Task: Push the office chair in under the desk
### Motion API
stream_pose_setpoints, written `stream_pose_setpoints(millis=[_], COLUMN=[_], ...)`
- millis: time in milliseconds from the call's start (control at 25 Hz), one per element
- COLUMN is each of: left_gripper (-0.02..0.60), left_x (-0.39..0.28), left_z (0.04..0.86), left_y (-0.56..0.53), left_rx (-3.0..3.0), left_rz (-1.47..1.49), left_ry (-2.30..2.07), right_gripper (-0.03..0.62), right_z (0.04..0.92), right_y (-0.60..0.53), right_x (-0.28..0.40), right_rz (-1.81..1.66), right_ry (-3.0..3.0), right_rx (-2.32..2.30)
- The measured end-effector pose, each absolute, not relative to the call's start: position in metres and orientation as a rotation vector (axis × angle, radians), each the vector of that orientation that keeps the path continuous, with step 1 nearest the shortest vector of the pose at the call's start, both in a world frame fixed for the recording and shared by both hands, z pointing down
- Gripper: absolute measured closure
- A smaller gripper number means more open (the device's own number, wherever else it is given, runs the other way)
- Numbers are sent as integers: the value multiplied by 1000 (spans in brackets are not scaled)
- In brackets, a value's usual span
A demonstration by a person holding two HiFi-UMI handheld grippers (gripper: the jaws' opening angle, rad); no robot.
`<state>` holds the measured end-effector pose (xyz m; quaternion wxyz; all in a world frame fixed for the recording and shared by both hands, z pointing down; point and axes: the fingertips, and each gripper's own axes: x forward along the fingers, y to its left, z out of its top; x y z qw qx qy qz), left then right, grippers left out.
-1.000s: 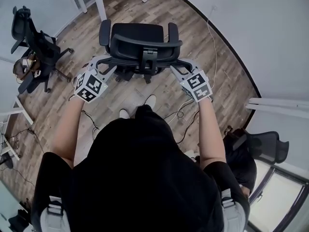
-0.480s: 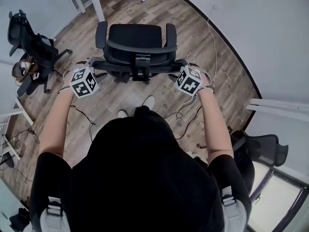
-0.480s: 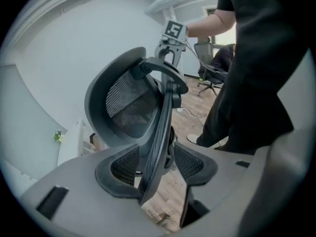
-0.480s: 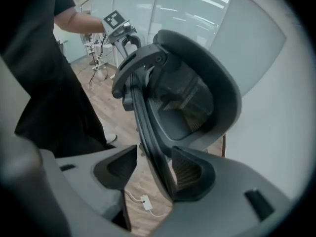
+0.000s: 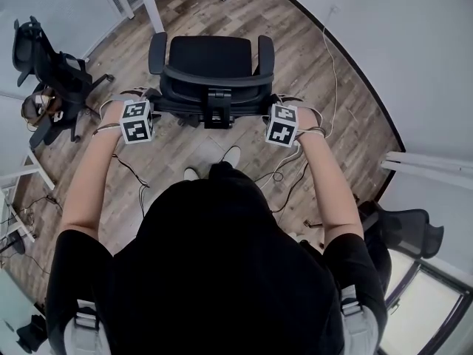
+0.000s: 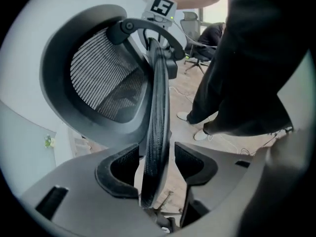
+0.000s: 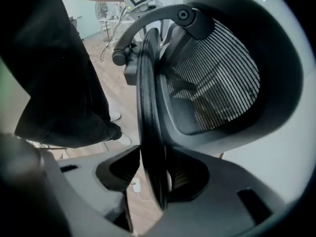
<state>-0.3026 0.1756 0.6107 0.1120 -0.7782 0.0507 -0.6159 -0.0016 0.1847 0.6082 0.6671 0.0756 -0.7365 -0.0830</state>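
A black office chair point(image 5: 211, 56) stands on the wood floor, its seat facing the white desk legs point(image 5: 151, 9) at the top of the head view. My left gripper point(image 5: 155, 102) is at the left end of the backrest point(image 5: 214, 89) and my right gripper point(image 5: 275, 103) at the right end. In the left gripper view the backrest rim point(image 6: 157, 107) runs between the jaws of the left gripper point(image 6: 155, 164), which are opening, with a gap at the right pad. The right gripper point(image 7: 153, 169) is closing, and its pads touch the rim point(image 7: 148, 107) on both sides.
Another black chair point(image 5: 52, 65) stands at the left and a third point(image 5: 405, 231) at the lower right. Cables point(image 5: 284, 172) trail over the floor by the person's shoes point(image 5: 230, 155). A curved wall edge point(image 5: 347, 72) bounds the floor on the right.
Both grippers have drawn in from the chair's lower sides to the two ends of the backrest, and their jaws now straddle its rim. The chair has shifted slightly toward the desk.
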Motion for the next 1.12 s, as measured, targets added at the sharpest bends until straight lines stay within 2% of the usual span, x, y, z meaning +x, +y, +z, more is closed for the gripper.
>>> stream_pose_setpoints(millis=[160, 320, 480, 1120], left_gripper=[390, 449, 471, 485], left_x=[-307, -307, -301, -284], left_z=[623, 629, 633, 635], left_y=[168, 165, 166, 155], left_rx=[-2210, -2181, -2185, -2286], left_rz=[-1833, -1825, -1817, -1792], left_ry=[148, 147, 136, 88], right_gripper=[450, 461, 464, 464], right_z=[613, 614, 614, 609], right_y=[183, 183, 182, 158], right_x=[0, -3, -1, 11], right_rz=[-231, -241, -244, -271], right_ry=[-1641, -1638, -1656, -1672], right_rx=[169, 160, 176, 153])
